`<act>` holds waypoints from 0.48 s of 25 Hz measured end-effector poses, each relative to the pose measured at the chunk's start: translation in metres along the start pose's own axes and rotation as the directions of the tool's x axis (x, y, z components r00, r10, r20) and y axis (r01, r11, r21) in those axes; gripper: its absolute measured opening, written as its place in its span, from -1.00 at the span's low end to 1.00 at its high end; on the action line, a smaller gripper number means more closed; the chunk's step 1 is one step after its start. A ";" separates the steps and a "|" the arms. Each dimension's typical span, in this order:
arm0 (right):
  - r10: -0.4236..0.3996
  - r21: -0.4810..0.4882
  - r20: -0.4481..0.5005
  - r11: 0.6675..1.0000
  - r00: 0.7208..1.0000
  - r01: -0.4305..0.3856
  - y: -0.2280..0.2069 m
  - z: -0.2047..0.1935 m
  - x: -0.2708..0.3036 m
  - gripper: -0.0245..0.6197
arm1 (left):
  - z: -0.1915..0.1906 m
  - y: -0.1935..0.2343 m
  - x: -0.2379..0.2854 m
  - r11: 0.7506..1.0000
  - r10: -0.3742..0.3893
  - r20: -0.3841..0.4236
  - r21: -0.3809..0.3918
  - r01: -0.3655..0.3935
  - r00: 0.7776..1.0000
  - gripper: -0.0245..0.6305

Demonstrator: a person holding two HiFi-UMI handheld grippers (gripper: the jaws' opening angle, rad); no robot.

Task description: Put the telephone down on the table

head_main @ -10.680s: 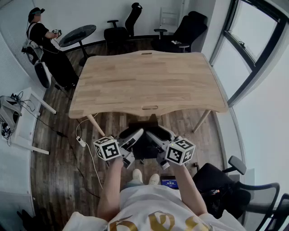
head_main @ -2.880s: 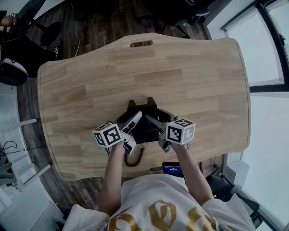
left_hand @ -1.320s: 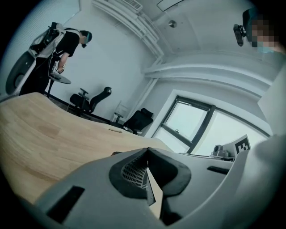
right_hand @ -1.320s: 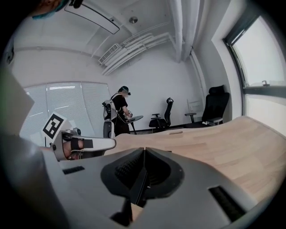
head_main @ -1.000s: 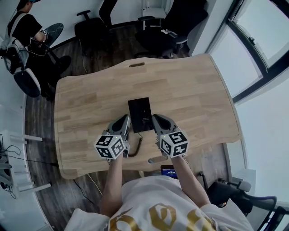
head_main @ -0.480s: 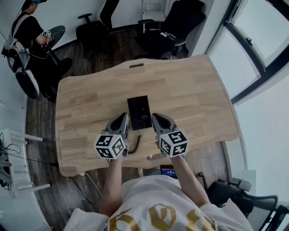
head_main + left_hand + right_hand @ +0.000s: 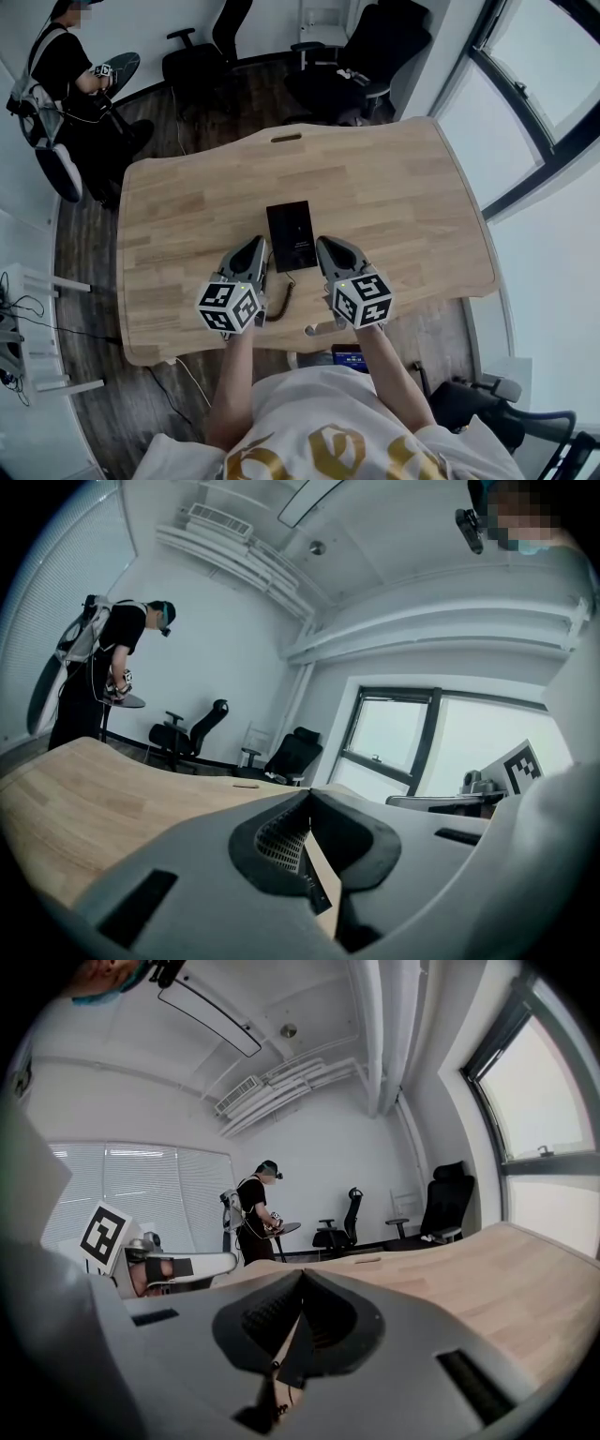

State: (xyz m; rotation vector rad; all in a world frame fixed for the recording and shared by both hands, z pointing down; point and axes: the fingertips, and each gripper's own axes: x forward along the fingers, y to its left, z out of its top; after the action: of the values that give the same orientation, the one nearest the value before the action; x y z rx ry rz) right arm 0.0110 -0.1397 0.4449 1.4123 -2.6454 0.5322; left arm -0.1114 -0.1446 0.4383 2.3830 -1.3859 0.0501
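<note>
The black telephone (image 7: 292,235) lies flat on the wooden table (image 7: 403,206), near its middle. Its coiled cord (image 7: 281,298) trails toward the near edge. My left gripper (image 7: 254,247) hangs just left of the phone's near end and my right gripper (image 7: 329,247) just right of it. Whether either one touches the phone's side I cannot tell. Both are shut with nothing held: in the left gripper view the jaws of the left gripper (image 7: 307,795) meet, and in the right gripper view those of the right gripper (image 7: 301,1274) meet too.
Slot handles are cut into the table's far edge (image 7: 286,138) and near edge (image 7: 319,328). Black office chairs (image 7: 366,56) stand beyond the table. A person (image 7: 70,70) stands at the far left by a small round table. Windows run along the right.
Earlier the telephone was held between both grippers, first off the table, then over it. Now it lies on the table, free of them. Over the last second nothing has visibly moved.
</note>
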 end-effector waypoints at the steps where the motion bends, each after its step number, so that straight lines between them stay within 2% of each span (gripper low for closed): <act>1: -0.002 0.004 -0.001 1.000 1.000 0.002 -0.002 -0.001 0.001 -0.89 | -0.002 0.001 0.001 1.000 0.002 -0.010 0.004 -0.002 1.000 -0.90; 5: 0.001 0.015 -0.005 1.000 1.000 -0.001 -0.005 -0.003 0.005 -0.89 | -0.009 0.006 0.005 0.999 0.028 -0.042 0.018 -0.027 0.999 -0.90; 12: 0.008 0.023 -0.023 1.000 1.000 -0.007 -0.012 -0.006 0.014 -0.89 | -0.011 0.013 0.014 0.999 0.035 -0.053 0.006 -0.035 0.998 -0.90</act>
State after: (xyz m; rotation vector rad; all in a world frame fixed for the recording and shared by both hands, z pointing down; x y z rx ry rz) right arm 0.0123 -0.1542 0.4572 1.3942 -2.6355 0.5777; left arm -0.1130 -0.1583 0.4551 2.3441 -1.4041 0.1249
